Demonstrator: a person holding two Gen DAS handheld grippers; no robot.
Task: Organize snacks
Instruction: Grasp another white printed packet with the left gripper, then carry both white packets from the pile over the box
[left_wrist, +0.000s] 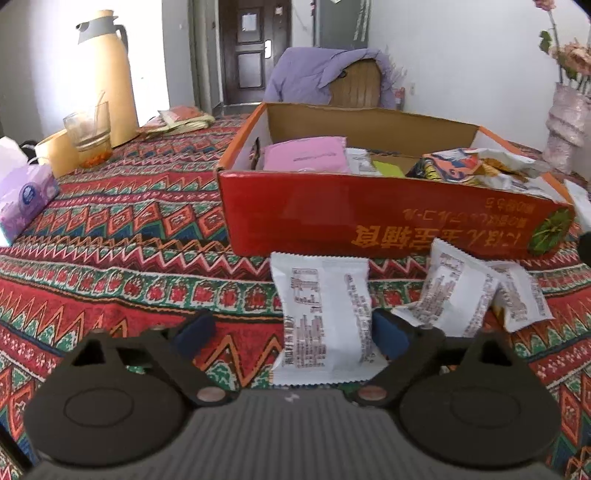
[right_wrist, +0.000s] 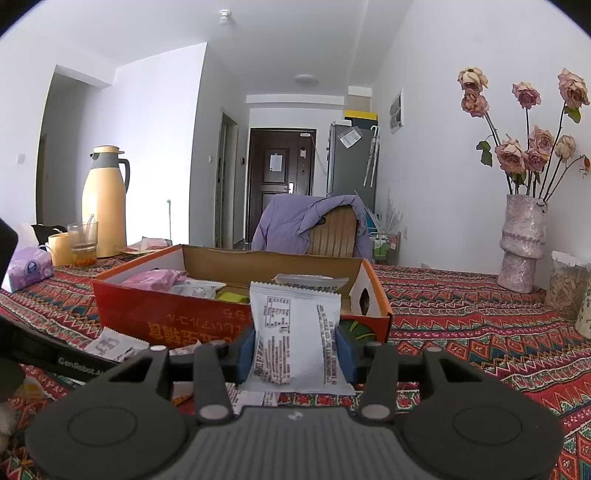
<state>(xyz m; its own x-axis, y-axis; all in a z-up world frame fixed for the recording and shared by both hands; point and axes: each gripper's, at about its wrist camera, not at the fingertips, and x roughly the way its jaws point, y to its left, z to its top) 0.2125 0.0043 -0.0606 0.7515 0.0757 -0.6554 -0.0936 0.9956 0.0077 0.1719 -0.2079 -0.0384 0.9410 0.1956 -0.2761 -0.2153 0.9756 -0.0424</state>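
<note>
Left wrist view: our left gripper (left_wrist: 291, 332) is spread wide over the patterned tablecloth (left_wrist: 129, 258). One white snack packet (left_wrist: 323, 317) lies flat between the fingers, nearer the right one, long axis pointing away toward the red box (left_wrist: 369, 218). Two more packets (left_wrist: 480, 291) lie just right, against the box's front wall.

Right wrist view: our right gripper (right_wrist: 295, 347) is clamped on an upright white packet (right_wrist: 295, 332), raised directly before the box (right_wrist: 177, 317), so we judge this hand nearer to dropping its load.
</note>
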